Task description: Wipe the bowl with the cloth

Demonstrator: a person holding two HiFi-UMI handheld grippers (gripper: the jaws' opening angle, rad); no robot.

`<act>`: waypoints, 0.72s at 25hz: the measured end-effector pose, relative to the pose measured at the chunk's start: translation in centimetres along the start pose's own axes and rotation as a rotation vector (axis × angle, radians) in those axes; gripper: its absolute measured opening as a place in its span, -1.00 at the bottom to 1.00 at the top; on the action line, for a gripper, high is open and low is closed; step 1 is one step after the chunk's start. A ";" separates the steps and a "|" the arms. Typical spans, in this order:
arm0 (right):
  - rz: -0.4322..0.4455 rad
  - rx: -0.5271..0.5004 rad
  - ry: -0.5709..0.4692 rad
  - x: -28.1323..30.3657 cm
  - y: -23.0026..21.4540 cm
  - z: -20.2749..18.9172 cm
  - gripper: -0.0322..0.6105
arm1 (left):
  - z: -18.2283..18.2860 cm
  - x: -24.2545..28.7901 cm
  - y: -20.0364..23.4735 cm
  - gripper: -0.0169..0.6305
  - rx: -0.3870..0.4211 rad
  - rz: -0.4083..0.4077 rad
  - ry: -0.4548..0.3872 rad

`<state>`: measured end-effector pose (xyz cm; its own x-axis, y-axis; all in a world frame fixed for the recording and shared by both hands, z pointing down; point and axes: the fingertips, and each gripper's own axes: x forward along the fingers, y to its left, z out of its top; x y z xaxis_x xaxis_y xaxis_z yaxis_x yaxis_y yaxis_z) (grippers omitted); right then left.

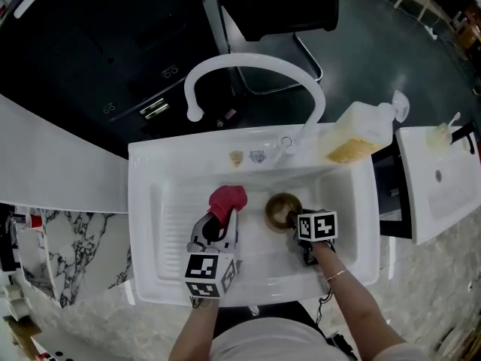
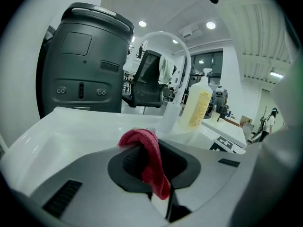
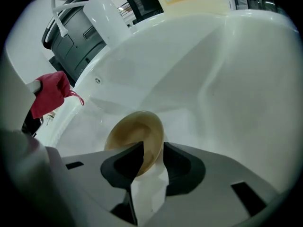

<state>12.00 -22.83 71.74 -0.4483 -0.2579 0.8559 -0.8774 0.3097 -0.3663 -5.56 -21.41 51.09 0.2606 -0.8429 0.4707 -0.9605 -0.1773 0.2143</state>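
A white sink (image 1: 154, 224) set into a marbled tabletop (image 1: 83, 254) takes up most of the head view, with a curved white faucet (image 1: 255, 62) arching over its back edge and a pale soap bottle (image 1: 361, 130) lying at the back right corner. Both tools are down in the basin. The left gripper (image 1: 223, 218) has its jaws closed on a red cloth (image 1: 227, 199), which bunches up past the tips and hangs limply between the pads. The right gripper (image 3: 149, 151) points steeply down with its jaws apart, standing on either side of the near rim of the bowl (image 3: 135, 138); as far as its own view shows, the pads do not press on it. The bowl is small and brownish, sits upright on the sink floor right of centre, just beside the cloth, and looks empty. It seems hard and smooth, light enough to skate across the glossy basin under a push, so it probably needs pinning by the rim, one jaw inside and one outside, before any rubbing starts. The cloth is soft and light and will fold to the bowl's curve; held by one end as it is, the loose wad ahead of the jaws is the part to press into the hollow.
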 end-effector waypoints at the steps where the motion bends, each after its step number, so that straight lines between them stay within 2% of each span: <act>1: 0.000 0.002 0.004 0.2 0.0 -0.1 -0.49 | -0.1 0.0 0.1 -0.77 -0.001 0.000 0.002; 9: -0.089 0.009 0.015 0.2 -0.9 -0.4 -0.83 | -0.5 0.0 0.1 -0.77 -0.003 -0.010 0.004; 18: -0.105 -0.022 -0.048 -2.6 0.9 0.5 -0.83 | 0.2 -1.6 -0.5 -0.77 0.025 -0.044 -0.013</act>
<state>12.33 -22.35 68.96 -0.3624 -0.3332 0.8704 -0.9162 0.2985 -0.2672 -5.55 -20.04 50.06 0.3016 -0.8406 0.4499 -0.9503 -0.2270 0.2130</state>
